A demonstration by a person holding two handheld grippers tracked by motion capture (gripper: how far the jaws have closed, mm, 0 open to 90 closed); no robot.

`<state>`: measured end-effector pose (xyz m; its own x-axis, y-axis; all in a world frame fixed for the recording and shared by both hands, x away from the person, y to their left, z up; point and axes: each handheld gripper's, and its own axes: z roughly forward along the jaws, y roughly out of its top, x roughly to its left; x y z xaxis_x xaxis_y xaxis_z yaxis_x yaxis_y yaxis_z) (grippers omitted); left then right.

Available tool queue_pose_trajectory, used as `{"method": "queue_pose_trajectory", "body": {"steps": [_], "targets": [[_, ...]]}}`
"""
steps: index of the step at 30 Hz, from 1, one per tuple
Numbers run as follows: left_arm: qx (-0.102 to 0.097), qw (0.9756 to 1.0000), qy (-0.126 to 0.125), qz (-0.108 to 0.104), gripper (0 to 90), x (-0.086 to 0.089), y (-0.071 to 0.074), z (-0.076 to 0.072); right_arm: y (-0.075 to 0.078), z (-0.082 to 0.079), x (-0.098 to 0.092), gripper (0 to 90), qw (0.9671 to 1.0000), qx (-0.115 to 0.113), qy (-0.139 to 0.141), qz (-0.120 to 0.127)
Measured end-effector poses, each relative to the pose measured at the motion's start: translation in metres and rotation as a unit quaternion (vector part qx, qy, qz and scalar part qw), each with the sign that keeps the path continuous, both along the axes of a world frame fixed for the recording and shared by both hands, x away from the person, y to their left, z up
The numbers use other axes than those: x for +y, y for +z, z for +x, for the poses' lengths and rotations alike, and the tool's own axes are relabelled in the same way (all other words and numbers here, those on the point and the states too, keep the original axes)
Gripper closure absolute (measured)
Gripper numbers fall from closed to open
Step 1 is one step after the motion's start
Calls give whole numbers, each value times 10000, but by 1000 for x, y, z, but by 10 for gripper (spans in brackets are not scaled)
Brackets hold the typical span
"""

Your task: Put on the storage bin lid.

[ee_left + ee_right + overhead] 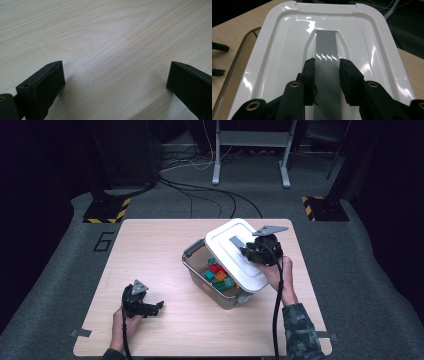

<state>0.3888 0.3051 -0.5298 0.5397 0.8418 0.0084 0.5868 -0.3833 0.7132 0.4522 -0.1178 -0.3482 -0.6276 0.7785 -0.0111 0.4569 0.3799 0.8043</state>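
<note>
A clear plastic box [199, 261] with several coloured bricks [218, 275] inside stands on the wooden table [150, 255]. Its white lid [232, 257] hangs partly over the box's right side, leaving the left part uncovered. My right gripper [248, 251] is shut on the lid's grey handle [326, 53], the pads pressing both of its sides, as the right gripper view shows [327, 72]. My left gripper [159, 307] rests open at the table's front left, nothing between its fingers, just above bare wood [115, 75].
A grey latch [192, 248] stands up at the box's far-left end. Tape strips [80, 333] mark the table's front corners. Beyond the table are grey carpet, cables and a stand's legs [250, 155].
</note>
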Motion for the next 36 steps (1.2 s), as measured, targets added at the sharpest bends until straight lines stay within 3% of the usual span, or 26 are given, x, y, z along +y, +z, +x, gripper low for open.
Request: {"method": "queue_pose_trajectory", "body": {"steps": [12, 22, 36], "targets": [[16, 10000, 17, -29, 12, 0, 0, 0, -7, 3, 30, 667, 9995, 162, 273, -34], [7, 10000, 43, -56, 12, -1, 0, 0, -19, 4, 58, 666, 9979, 326, 482, -275], [16, 10000, 26, -37, 13, 0, 0, 0, -34, 5, 73, 666, 9963, 413, 557, -501]]}}
